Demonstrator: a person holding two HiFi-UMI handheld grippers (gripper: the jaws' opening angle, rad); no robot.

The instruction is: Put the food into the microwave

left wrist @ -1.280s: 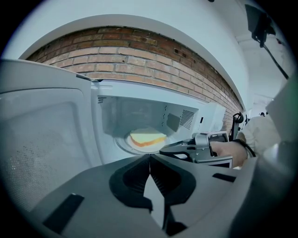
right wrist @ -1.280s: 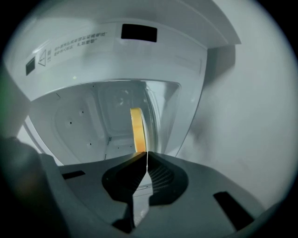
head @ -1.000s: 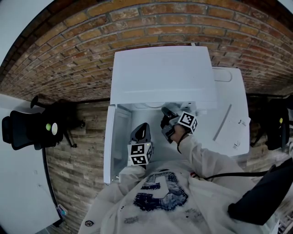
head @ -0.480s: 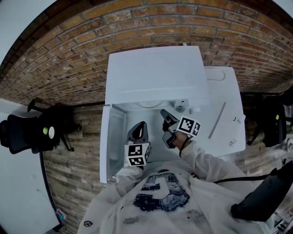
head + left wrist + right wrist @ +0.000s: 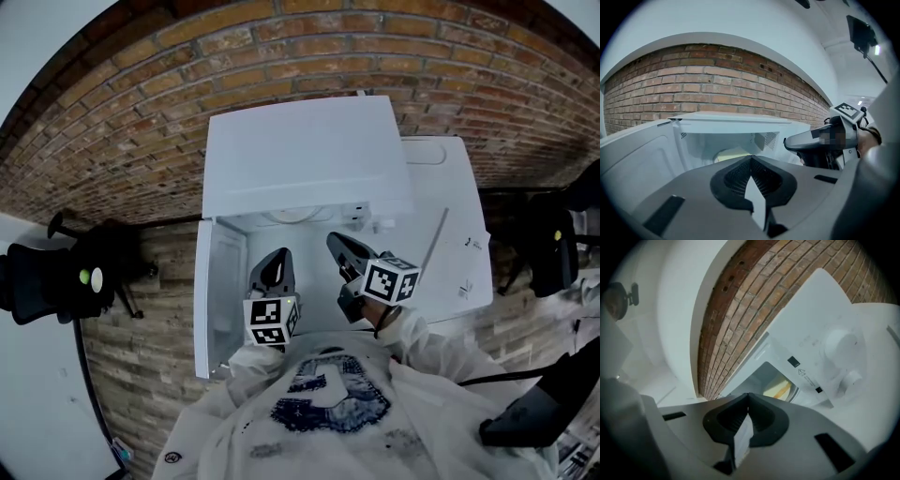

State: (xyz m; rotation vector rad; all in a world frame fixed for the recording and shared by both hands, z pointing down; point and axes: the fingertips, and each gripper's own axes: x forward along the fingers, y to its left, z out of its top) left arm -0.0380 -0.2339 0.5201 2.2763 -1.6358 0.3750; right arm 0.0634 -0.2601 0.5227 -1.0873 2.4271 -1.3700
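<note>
The white microwave [image 5: 309, 155] stands with its door [image 5: 214, 291] swung open to the left. Inside the cavity lies something pale yellow, the food [image 5: 729, 153], on the turntable; the right gripper view also catches the food [image 5: 781, 388] through the opening. My left gripper [image 5: 274, 267] hovers in front of the opening, jaws shut and empty. To its right, my right gripper [image 5: 337, 247] is also shut and empty, just outside the cavity near the control panel [image 5: 834, 357]. In the left gripper view the right gripper [image 5: 806, 140] shows at the right.
The microwave sits on a white surface [image 5: 455, 253] that extends to its right. A brick wall [image 5: 112, 122] runs behind. A black chair [image 5: 56, 281] stands at the far left, and dark equipment [image 5: 548, 248] at the far right.
My right gripper has drawn back from the microwave's control side toward the person. The left gripper has stayed in front of the opening. The head view has shifted slightly.
</note>
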